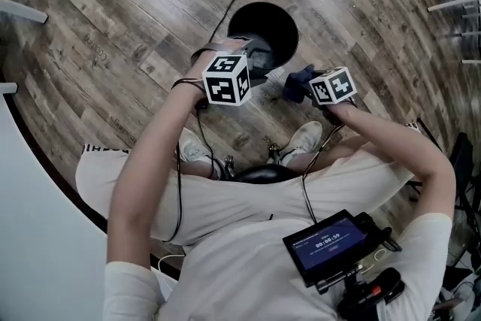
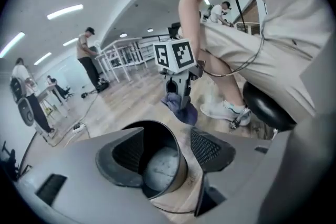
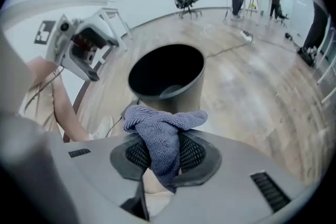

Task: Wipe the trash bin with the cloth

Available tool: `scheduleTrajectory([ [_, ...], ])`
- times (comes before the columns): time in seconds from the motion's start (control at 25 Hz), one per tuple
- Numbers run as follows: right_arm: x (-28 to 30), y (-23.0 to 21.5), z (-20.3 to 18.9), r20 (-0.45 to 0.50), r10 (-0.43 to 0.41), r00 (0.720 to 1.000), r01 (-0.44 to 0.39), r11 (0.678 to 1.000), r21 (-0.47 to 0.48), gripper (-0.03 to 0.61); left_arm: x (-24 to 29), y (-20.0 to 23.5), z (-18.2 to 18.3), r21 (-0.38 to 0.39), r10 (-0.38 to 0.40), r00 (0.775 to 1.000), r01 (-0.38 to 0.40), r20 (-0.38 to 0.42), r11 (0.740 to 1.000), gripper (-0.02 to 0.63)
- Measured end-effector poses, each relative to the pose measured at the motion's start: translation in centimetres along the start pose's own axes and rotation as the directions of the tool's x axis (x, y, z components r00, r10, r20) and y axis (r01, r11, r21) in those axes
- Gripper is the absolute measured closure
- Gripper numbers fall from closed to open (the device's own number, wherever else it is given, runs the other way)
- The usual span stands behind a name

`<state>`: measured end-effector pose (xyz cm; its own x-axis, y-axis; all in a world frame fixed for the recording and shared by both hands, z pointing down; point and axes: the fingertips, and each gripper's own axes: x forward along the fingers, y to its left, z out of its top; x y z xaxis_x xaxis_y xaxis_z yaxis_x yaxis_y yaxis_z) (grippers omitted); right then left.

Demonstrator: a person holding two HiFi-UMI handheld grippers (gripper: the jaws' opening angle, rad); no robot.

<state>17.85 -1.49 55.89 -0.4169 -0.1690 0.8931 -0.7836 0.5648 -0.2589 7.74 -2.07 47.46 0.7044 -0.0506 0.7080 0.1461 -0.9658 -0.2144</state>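
The black trash bin (image 1: pixel 288 26) stood on the wood floor (image 1: pixel 150 11) in the upper middle of the head view. The left claw (image 2: pixel 165 155) was wide open, just over the bin's near rim. The right claw (image 3: pixel 165 157) was pinching the blue cloth (image 3: pixel 160 128), close to the bin's lower right side.

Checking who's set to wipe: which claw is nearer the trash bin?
Left. The left claw hangs open over the trash bin, with the bin's mouth framed between its jaws. The right claw, shut on the cloth, is off to the bin's side, apart from it.
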Motion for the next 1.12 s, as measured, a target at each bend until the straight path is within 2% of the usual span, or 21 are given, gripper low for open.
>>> scheduleTrajectory([
  [0.08, -5.3, -0.9, 4.6, 0.157, -0.039, 0.987, 0.04, 0.999, -0.002, 0.481, -2.9, 2.3, 2.1, -0.06, 0.098, 0.992, -0.093, 0.079, 0.994, 0.344],
  [0.12, -8.2, -0.9, 7.3, 0.259, -0.052, 0.964, 0.052, 0.999, 0.007, 0.481, -4.7, 3.7, 3.0, -0.1, 0.156, 0.981, -0.144, 0.119, 0.984, 0.344],
  [0.16, -11.1, -0.6, 10.0, 0.364, -0.063, 0.929, 0.062, 0.998, 0.016, 0.482, -6.6, 5.1, 4.0, -0.145, 0.219, 0.963, -0.197, 0.156, 0.97, 0.344],
  [0.2, -14.1, -0.2, 12.5, 0.465, -0.071, 0.882, 0.07, 0.997, 0.021, 0.481, -8.8, 6.5, 4.9, -0.193, 0.284, 0.94, -0.248, 0.191, 0.949, 0.345],
  [0.28, -19.5, 1.2, 16.4, 0.635, -0.078, 0.768, 0.083, 0.996, 0.021, 0.481, -13.2, 8.7, 6.8, -0.27, 0.403, 0.882, -0.337, 0.244, 0.902, 0.345],
  [0.36, -23.5, 2.9, 18.9, 0.751, -0.064, 0.657, 0.091, 0.996, 0.006, 0.48, -17.0, 9.8, 8.4, -0.292, 0.493, 0.83, -0.419, 0.26, 0.86, 0.345],
  [0.4, -24.8, 3.9, 19.7, 0.79, -0.049, 0.611, 0.092, 0.996, -0.01, 0.481, -18.6, 9.9, 9.0, -0.287, 0.529, 0.809, -0.459, 0.256, 0.841, 0.345],
  [0.48, -26.1, 6.1, 20.8, 0.837, -0.001, 0.548, 0.101, 0.993, -0.064, 0.482, -21.0, 9.7, 10.0, -0.274, 0.58, 0.775, -0.518, 0.25, 0.81, 0.345],
  [0.52, -26.3, 7.4, 21.0, 0.847, 0.026, 0.531, 0.114, 0.988, -0.101, 0.482, -21.8, 9.2, 10.4, -0.274, 0.595, 0.764, -0.534, 0.249, 0.8, 0.345],
  [0.64, -25.7, 10.5, 20.8, 0.85, 0.097, 0.517, 0.158, 0.966, -0.206, 0.482, -23.7, 7.3, 9.8, -0.33, 0.629, 0.74, -0.547, 0.239, 0.769, 0.345],
  [0.72, -24.8, 11.5, 20.7, 0.842, 0.138, 0.521, 0.144, 0.958, -0.246, 0.482, -24.5, 6.2, 8.1, -0.411, 0.657, 0.72, -0.542, 0.221, 0.733, 0.345],
  [0.8, -22.9, 11.5, 20.5, 0.823, 0.151, 0.547, 0.122, 0.959, -0.257, 0.48, -24.4, 5.7, 5.5, -0.496, 0.683, 0.709, -0.536, 0.175, 0.683, 0.345],
  [0.96, -18.0, 10.1, 19.6, 0.757, 0.122, 0.642, 0.12, 0.959, -0.256, 0.482, -21.9, 6.2, 0.6, -0.604, 0.695, 0.717, -0.528, 0.059, 0.597, 0.347],
  [1.04, -16.8, 9.7, 19.5, 0.737, 0.135, 0.662, 0.055, 0.972, -0.228, 0.481, -20.5, 6.8, -0.7, -0.648, 0.697, 0.716, -0.517, 0.031, 0.559, 0.348],
  [1.12, -16.2, 9.3, 19.5, 0.729, 0.152, 0.668, -0.03, 0.984, -0.178, 0.481, -19.1, 7.5, -1.3, -0.683, 0.698, 0.716, -0.5, 0.02, 0.533, 0.351],
])
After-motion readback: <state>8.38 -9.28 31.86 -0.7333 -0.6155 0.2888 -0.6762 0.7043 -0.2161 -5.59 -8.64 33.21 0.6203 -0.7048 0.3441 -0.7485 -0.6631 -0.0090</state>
